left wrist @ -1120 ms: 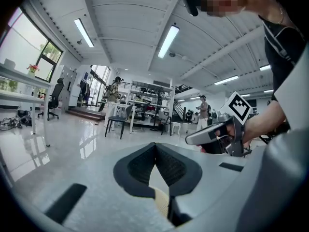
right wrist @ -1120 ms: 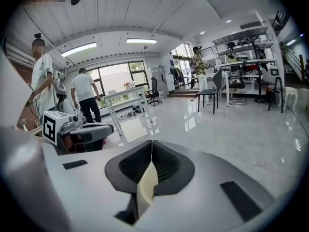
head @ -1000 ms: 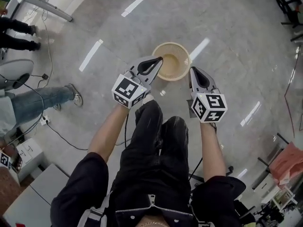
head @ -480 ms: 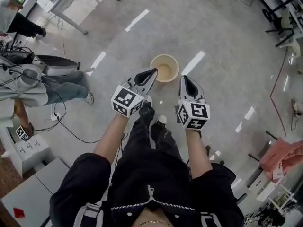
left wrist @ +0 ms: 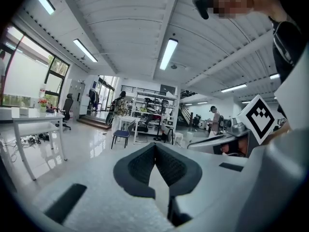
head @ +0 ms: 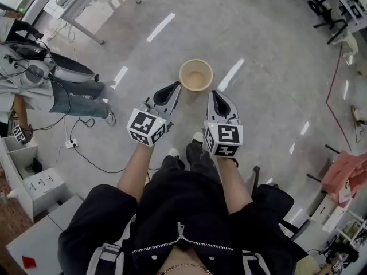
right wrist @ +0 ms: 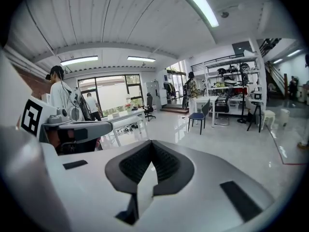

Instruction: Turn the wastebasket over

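The tan round wastebasket (head: 196, 75) stands on the grey floor with its open mouth up, far below both hands. My left gripper (head: 175, 86) is held high, its tip just left of the basket in the head view, jaws shut and empty. My right gripper (head: 213, 94) hangs beside it, just below-right of the basket, also shut on nothing. In the left gripper view the closed jaws (left wrist: 154, 146) point across the room; the basket is not seen there. The right gripper view shows its closed jaws (right wrist: 151, 144) the same way.
A person in jeans (head: 69, 90) sits at the left among cables (head: 86, 153). Table legs (head: 86, 33) stand at the upper left, white cabinets (head: 34, 182) at the lower left, and a pink cloth (head: 347, 179) at the right. A blue chair (right wrist: 197, 117) stands ahead.
Both grippers have risen well away from the wastebasket, which now looks smaller and farther below. The jaws stayed shut and empty. The basket has not moved on the floor.
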### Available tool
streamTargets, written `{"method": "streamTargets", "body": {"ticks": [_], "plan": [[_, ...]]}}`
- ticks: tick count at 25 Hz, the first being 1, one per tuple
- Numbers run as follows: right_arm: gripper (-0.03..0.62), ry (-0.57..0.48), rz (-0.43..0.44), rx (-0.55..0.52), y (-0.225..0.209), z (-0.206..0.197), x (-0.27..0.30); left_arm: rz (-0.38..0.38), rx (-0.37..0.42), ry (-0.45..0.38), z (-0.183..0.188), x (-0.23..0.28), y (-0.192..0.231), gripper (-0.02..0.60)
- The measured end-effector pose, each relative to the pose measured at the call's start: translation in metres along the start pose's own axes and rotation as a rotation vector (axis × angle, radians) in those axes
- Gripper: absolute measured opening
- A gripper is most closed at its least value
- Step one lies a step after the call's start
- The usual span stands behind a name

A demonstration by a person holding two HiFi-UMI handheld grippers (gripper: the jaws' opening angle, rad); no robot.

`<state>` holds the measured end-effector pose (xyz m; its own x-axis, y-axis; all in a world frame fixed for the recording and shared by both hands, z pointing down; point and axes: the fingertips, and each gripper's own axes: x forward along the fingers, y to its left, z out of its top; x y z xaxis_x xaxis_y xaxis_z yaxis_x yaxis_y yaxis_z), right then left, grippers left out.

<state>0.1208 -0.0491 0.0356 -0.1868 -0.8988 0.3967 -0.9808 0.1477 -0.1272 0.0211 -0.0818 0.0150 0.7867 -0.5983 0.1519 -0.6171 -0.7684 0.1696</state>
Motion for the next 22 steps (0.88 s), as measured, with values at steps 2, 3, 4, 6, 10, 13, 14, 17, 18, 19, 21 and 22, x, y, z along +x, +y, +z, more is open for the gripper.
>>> {"method": "streamTargets", "body": {"ticks": [2,3,4,6,10,13,14,17,18,19,21,22], "plan": [[0.011,-0.005,-0.011,0.001,0.005,-0.003,-0.007,-0.006,-0.006,0.002,-0.006,-0.013,-0.007,0.005],[0.011,-0.007,-0.015,0.005,0.008,-0.004,-0.013,-0.017,-0.012,0.003,-0.009,-0.019,-0.012,0.005],[0.011,-0.008,-0.018,0.009,0.013,-0.006,-0.019,-0.032,-0.019,0.000,-0.011,-0.026,-0.017,0.004],[0.011,-0.005,-0.019,0.007,0.022,-0.009,-0.030,-0.066,-0.028,-0.009,-0.011,-0.037,-0.029,0.005],[0.009,0.001,-0.016,0.004,0.042,-0.018,-0.056,-0.107,0.001,0.018,-0.016,-0.058,-0.052,0.005],[0.010,-0.011,-0.024,0.016,0.055,-0.022,-0.069,-0.120,0.007,0.028,-0.021,-0.074,-0.057,0.005],[0.009,-0.013,-0.027,0.018,0.061,-0.023,-0.074,-0.122,0.005,0.027,-0.021,-0.080,-0.058,0.005],[0.009,-0.013,-0.035,0.015,0.073,-0.027,-0.087,-0.129,0.000,0.025,-0.024,-0.096,-0.063,0.005],[0.009,-0.014,-0.036,0.015,0.075,-0.028,-0.089,-0.132,0.001,0.024,-0.024,-0.098,-0.065,0.005],[0.010,-0.017,-0.037,0.015,0.076,-0.027,-0.092,-0.136,0.003,0.022,-0.023,-0.101,-0.066,0.005],[0.010,-0.023,-0.038,0.019,0.079,-0.027,-0.097,-0.150,0.008,0.011,-0.020,-0.106,-0.072,0.005],[0.009,-0.025,-0.039,0.021,0.080,-0.027,-0.100,-0.157,0.009,0.007,-0.018,-0.109,-0.074,0.005]]}}
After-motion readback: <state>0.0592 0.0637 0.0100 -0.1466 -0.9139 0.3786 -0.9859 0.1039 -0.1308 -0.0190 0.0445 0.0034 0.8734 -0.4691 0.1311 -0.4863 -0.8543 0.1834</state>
